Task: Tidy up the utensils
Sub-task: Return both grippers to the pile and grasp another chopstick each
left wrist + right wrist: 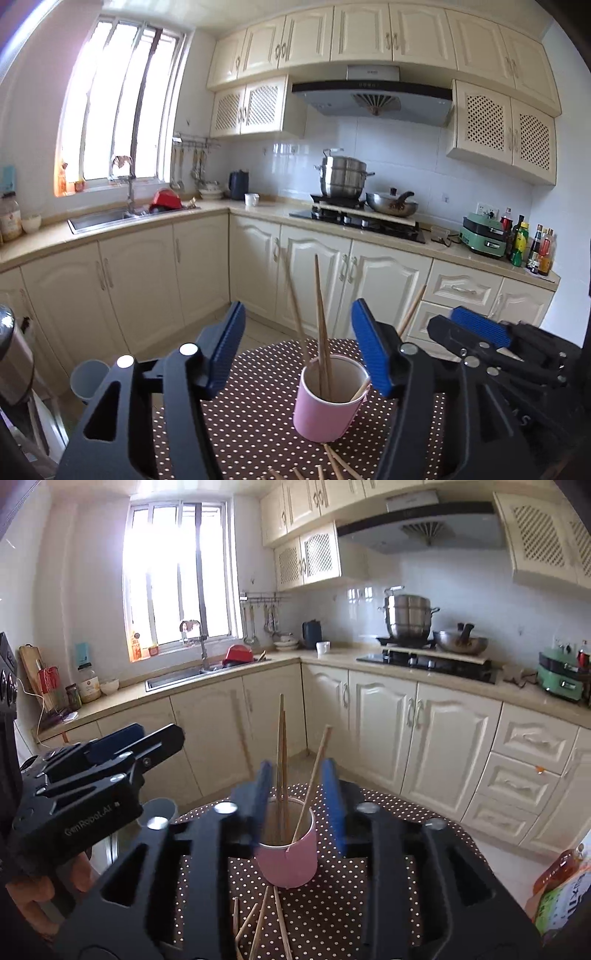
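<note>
- Standing upright on the polka-dot tabletop [258,435]: pink cup [327,406], near the table's far edge
- Leaning inside the pink cup: several wooden chopsticks [320,325], tips resting at the bottom, upper ends fanning out above the rim
- Lying loose on the tabletop just in front of the cup: more loose chopsticks [258,919], crossing one another at shallow angles
- Hovering level with the cup in the left wrist view: left tongs [299,354], blue pads spread wide, nothing pressing between them; cup and standing sticks showing in the gap but clear of both pads
- Hovering directly behind the cup in the right wrist view: right tongs [299,805], blue pads parted on either side of the cup's rim, not pinching the cup or any stick; pads blurring slightly
- Showing at the right edge of the left wrist view: the right tongs' black body and blue pad [480,326], close beside the left tongs
- Showing at the left edge of the right wrist view: the left tongs' black body, gripped by a hand [33,890]
- Filling the background: cream kitchen cabinets [147,280], sink [99,218] under a bright window, stove [362,221] carrying a steel steamer pot and a wok
</note>
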